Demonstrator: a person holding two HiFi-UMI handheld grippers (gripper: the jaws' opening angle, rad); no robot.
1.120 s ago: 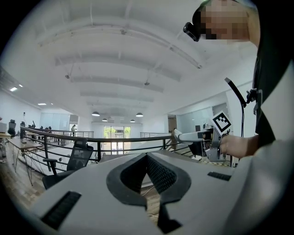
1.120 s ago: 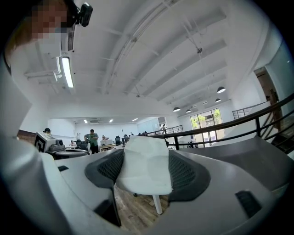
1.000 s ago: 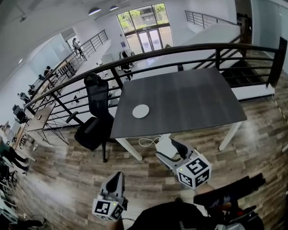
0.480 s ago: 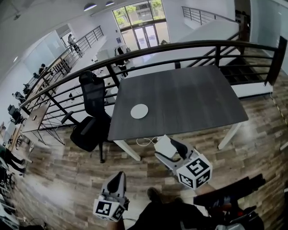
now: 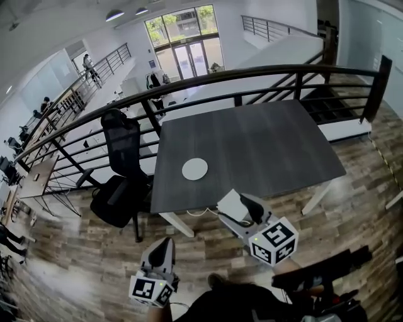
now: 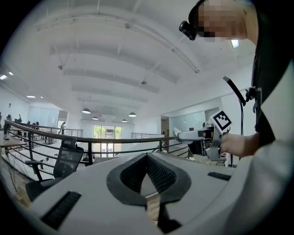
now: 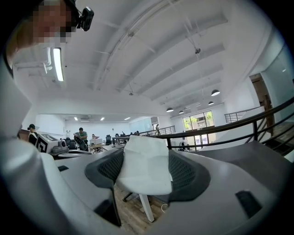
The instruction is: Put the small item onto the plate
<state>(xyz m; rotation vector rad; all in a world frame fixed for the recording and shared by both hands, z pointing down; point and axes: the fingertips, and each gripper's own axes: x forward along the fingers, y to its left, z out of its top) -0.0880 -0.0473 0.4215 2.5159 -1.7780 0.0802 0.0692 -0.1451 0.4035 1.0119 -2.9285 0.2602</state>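
Right gripper — jaws are clamped on the small white item, held over the wood floor, short of the table. Left gripper — jaws are pressed together, empty. The white plate is set near the table's front-left edge.

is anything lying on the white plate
No, the plate on the table is bare; the small item is held in the right gripper.

A dark grey rectangular table on white legs stands on a brown wood-plank floor beside a black metal railing, a black mesh office chair at its left end, and beyond (a storey lower) lies a white open hall lit by tall glass doors and round ceiling lamps
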